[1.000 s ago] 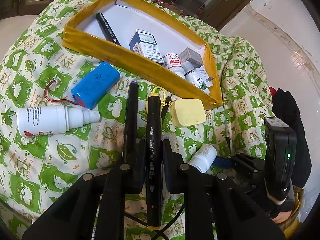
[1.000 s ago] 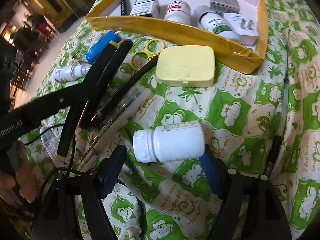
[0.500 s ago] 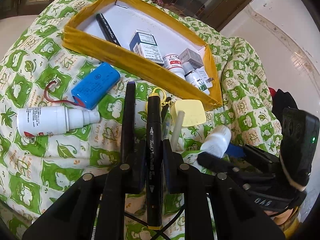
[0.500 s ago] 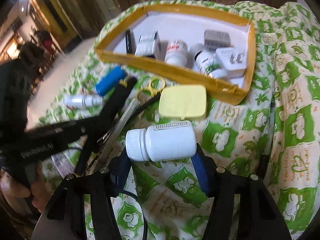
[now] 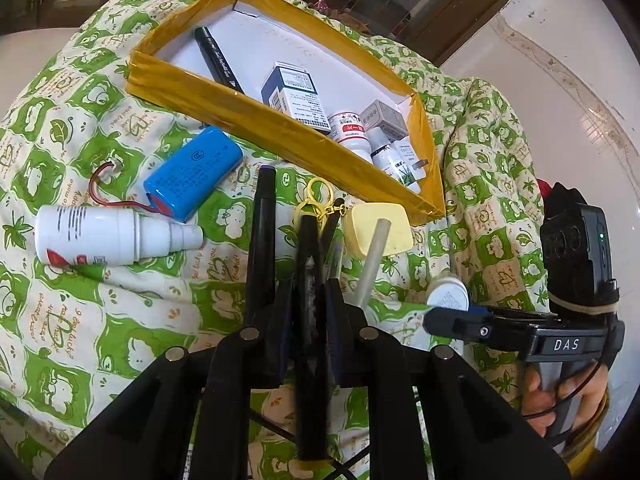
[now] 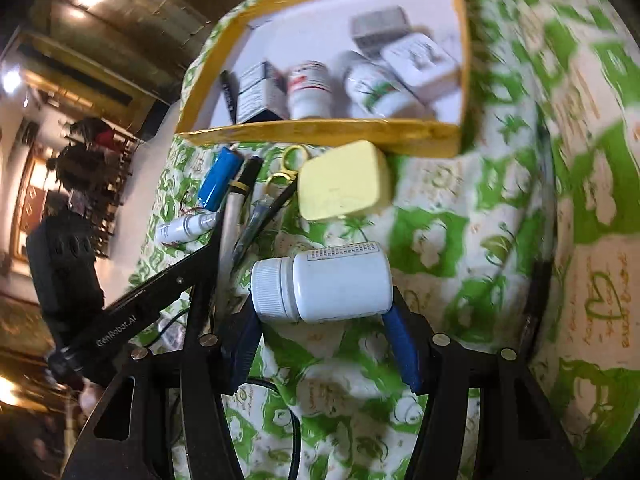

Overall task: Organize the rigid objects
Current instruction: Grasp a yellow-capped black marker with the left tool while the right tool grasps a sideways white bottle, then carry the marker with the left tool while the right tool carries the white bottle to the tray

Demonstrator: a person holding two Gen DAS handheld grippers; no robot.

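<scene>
- Left gripper [image 5: 307,300]: jaws are clamping a black marker [image 5: 309,320], which is lying lengthwise between them, tip pointing toward the tray.
- Right gripper [image 6: 322,324]: jaws are gripping a white pill bottle [image 6: 324,286] sideways, cap to the left, lifted clear of the green-and-white cloth [image 6: 432,236].
- Same bottle is showing cap-first in the left view [image 5: 447,293], at the tip of the right gripper.
- Yellow-rimmed tray [image 5: 280,124] is sitting ahead on the cloth, holding a black pen [image 5: 218,60], a blue-and-white box [image 5: 294,92], two small bottles, a grey box and a white plug.
- Just in front of the tray: yellow case [image 6: 344,180], yellow-handled scissors [image 5: 316,200], blue battery pack [image 5: 194,174] with red wire, white spray bottle [image 5: 116,236].
- Another black marker [image 5: 262,240] is lying just left of the clamped one.
- Right view is motion-blurred.
</scene>
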